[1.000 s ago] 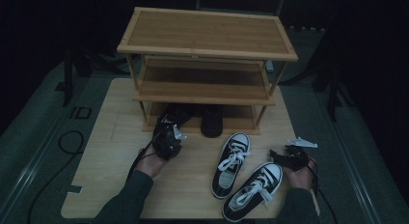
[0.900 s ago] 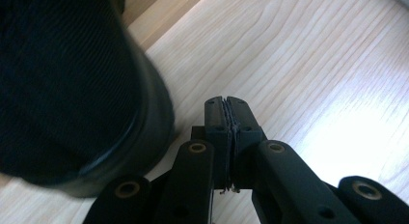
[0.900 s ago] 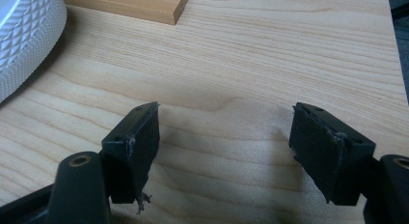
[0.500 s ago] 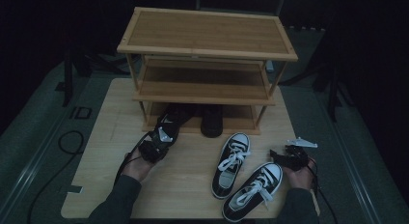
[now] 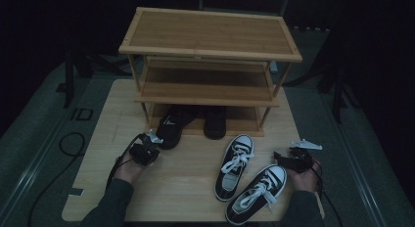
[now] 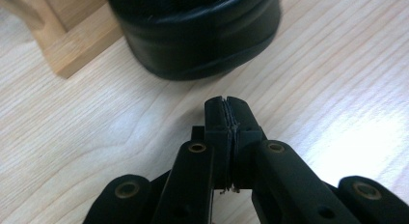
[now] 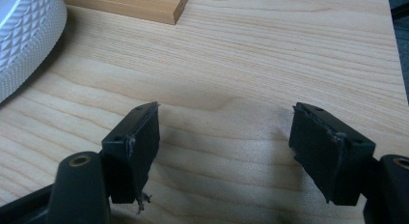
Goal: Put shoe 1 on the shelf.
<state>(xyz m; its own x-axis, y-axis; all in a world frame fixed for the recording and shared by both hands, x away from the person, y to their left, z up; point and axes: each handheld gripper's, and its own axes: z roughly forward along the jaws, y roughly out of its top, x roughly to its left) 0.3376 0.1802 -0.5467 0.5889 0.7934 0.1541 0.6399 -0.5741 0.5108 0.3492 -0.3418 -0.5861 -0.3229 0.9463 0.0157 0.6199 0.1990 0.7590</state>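
Black shoe [image 5: 170, 129] logo unreadable; left gripper [image 5: 148, 147] closed, empty.

The only readable marking is "ID", in pale letters on the dark floor mat [image 5: 80, 114] at the left of the high view, just beside the left edge of the wooden surface [image 5: 195, 188]. A light mark shows on the side of the black shoe [image 5: 171, 126] under the rack, but it is too small to read. Nothing else carries legible text.
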